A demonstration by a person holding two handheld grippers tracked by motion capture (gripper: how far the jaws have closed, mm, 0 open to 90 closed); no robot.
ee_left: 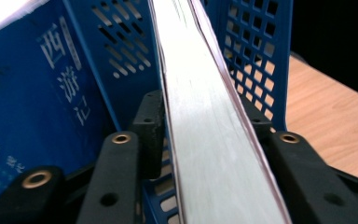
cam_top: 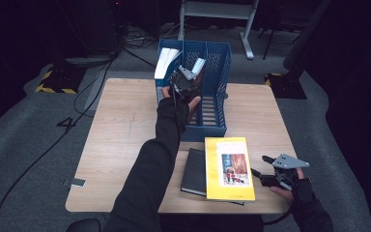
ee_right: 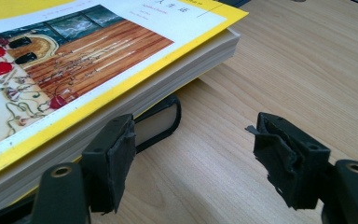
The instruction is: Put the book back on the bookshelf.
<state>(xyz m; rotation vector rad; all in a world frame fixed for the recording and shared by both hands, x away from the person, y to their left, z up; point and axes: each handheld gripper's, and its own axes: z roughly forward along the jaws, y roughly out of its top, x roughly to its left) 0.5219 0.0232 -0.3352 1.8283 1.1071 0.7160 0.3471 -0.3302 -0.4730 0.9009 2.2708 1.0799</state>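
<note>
Dark room all around, grey floor, and a pale wooden surface (cam_top: 125, 135) in the middle. On it, the left claw (cam_top: 187, 79) pinches a thin book (ee_left: 209, 140) going into the blue rack (cam_top: 217, 121); it could bump the divider and tip. The right claw (cam_top: 270, 175) sits spread by the yellow book (cam_top: 228, 168).
</note>
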